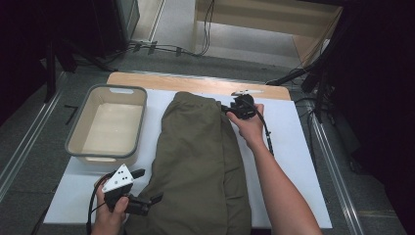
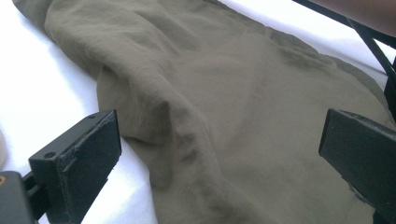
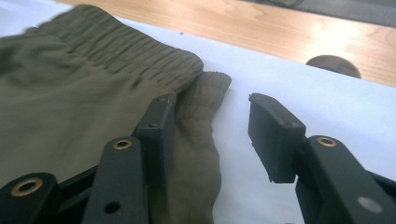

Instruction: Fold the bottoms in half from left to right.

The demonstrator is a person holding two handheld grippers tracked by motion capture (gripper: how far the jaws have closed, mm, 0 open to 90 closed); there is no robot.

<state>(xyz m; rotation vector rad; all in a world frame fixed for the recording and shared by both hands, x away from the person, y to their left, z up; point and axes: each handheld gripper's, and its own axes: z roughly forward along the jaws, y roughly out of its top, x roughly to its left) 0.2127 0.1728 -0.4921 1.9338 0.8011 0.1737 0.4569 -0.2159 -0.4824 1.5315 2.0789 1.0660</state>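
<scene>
- Trousers [image 1: 198, 161]: just one pair, olive green, folded lengthwise on the white sheet [image 1: 293, 147] right beside the tub [image 1: 110, 122], waistband at the far end.
- Two grippers. Right gripper [image 1: 234, 108] is at the waistband corner furthest from the tub, jaws partway apart, one over the elastic edge and one over bare sheet, not pinching anything.
- Left gripper [image 1: 147, 188] hangs at the near edge of the trousers on the tub's side, jaws wide open, cloth between them but not gripped.
- One empty beige tub, grey rim.
- Can't read any labels or writing.
</scene>
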